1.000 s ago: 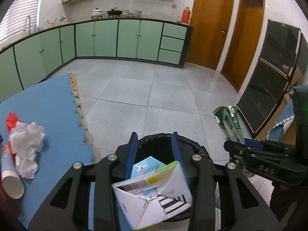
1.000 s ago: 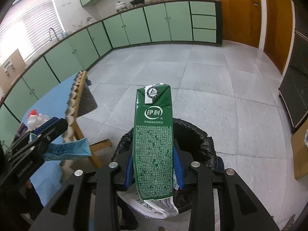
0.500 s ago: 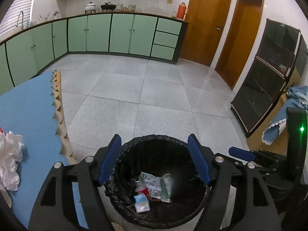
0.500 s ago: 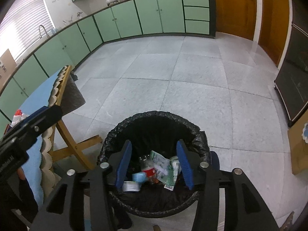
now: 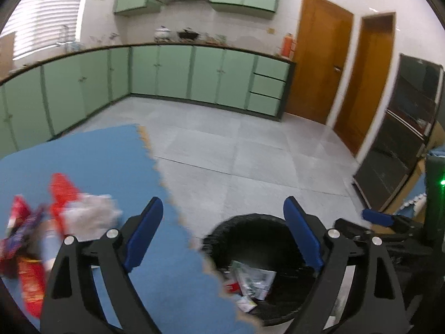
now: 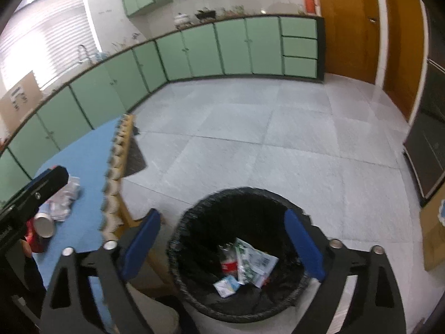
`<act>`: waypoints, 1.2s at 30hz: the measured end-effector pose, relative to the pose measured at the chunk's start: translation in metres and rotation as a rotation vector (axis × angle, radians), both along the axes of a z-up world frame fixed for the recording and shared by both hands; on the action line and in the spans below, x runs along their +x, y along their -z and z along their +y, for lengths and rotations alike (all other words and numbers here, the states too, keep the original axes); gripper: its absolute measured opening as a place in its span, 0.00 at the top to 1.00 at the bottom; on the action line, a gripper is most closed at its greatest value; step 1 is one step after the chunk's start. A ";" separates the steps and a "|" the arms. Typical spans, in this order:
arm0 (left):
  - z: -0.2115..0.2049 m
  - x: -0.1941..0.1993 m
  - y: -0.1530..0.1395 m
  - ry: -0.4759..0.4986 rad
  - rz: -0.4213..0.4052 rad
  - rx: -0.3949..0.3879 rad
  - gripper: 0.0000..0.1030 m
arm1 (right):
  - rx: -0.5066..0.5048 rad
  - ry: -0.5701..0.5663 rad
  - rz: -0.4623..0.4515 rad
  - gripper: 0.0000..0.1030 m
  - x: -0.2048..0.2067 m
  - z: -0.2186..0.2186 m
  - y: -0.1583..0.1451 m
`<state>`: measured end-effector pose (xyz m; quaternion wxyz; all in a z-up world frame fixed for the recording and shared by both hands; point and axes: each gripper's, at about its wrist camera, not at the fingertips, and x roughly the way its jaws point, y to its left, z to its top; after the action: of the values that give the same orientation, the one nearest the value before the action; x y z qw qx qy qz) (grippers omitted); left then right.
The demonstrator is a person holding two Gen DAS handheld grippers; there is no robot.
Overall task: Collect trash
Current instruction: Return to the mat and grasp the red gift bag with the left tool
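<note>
A black-lined trash bin (image 6: 239, 253) stands on the floor beside the blue table (image 6: 83, 164), with cartons and wrappers (image 6: 244, 264) lying at its bottom. My right gripper (image 6: 222, 239) hangs above the bin, jaws opening wide and nothing between them. My left gripper (image 5: 222, 231) hovers over the table's scalloped edge and the bin (image 5: 261, 264), jaws also opening and empty. On the table lie crumpled white paper (image 5: 91, 214), red wrappers (image 5: 30, 284) and a paper cup (image 6: 43, 222). The left gripper's body (image 6: 33, 194) shows in the right wrist view.
Grey tiled floor (image 6: 278, 144) stretches to green cabinets (image 6: 194, 53) and wooden doors (image 5: 319, 64). A dark glass cabinet (image 5: 403, 139) stands at the right. The right gripper's body (image 5: 389, 233) shows at the right of the left wrist view. A wooden table leg (image 6: 130, 214) stands beside the bin.
Both grippers let go of their cartons, which dropped into the bin, and their jaws spread wide. The left gripper has since swung left and up toward the table's trash.
</note>
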<state>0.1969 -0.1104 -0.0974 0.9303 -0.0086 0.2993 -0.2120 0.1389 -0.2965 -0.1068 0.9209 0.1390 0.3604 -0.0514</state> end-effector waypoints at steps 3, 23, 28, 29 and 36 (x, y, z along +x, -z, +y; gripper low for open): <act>0.040 -0.008 -0.007 -0.091 -0.022 0.011 0.16 | -0.005 -0.054 -0.032 0.07 0.005 0.025 -0.008; 0.177 -0.033 0.036 -0.403 0.065 0.127 0.16 | -0.045 -0.318 -0.107 0.07 0.030 0.174 -0.004; 0.175 -0.027 0.043 -0.406 0.080 0.141 0.16 | -0.056 -0.324 -0.101 0.07 0.031 0.175 -0.003; 0.175 -0.025 0.044 -0.411 0.086 0.146 0.16 | -0.056 -0.324 -0.098 0.07 0.032 0.175 -0.002; 0.169 -0.013 0.051 -0.440 0.112 0.193 0.16 | -0.053 -0.333 -0.087 0.07 0.035 0.177 0.004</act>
<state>0.1837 0.0583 -0.1489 0.9325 0.0037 0.3601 0.0262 0.1740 -0.1196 -0.1105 0.9347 0.0552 0.3370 0.0987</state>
